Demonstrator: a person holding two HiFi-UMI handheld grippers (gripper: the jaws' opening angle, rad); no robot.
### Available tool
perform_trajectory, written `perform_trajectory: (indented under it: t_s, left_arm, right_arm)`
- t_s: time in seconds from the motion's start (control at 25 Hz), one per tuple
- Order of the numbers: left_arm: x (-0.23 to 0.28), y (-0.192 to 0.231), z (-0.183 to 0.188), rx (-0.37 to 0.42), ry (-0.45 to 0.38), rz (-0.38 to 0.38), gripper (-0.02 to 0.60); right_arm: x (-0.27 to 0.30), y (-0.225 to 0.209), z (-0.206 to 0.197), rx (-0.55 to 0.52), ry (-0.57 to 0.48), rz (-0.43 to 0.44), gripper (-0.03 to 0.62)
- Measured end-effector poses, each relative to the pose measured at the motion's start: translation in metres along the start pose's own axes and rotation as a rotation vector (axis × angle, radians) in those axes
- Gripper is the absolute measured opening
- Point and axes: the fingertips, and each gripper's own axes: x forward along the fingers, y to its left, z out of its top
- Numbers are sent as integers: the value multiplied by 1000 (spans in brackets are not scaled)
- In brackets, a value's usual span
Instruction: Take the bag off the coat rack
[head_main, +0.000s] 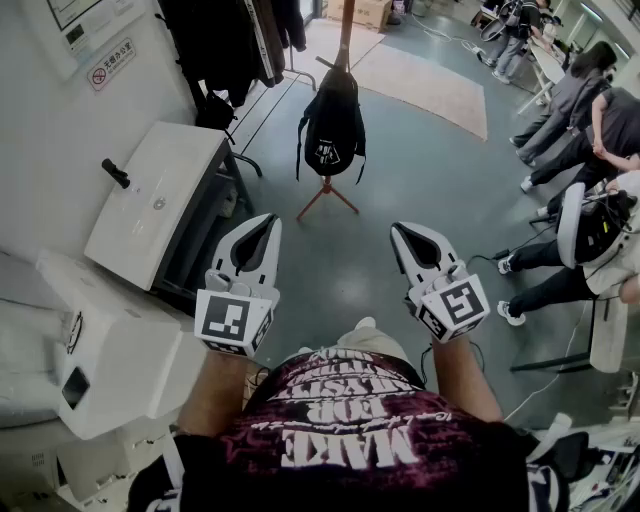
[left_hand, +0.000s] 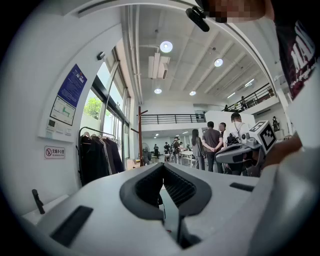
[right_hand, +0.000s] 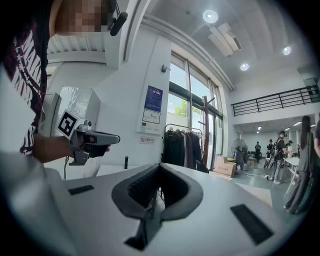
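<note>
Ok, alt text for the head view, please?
A black backpack hangs untouched on a wooden coat rack ahead. In the foreground the person holds the left gripper and right gripper side by side, both shut and empty, pointing toward it.

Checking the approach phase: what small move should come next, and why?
Probably step toward the coat rack: the black bag hangs on it well ahead of both tools, and the left tool and right tool are shut, empty and level.
</note>
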Motion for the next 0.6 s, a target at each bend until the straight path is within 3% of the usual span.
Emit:
perform_trajectory:
  t_s: [0.24, 0.6]
  left_arm:
    - [11, -1, -6, -12, 5, 0, 6]
    - [52, 31, -6, -38, -31, 113, 6]
  right_arm:
    - [6, -2, -5, -1, -3, 9, 5]
    - [31, -53, -6, 20, -41, -13, 6]
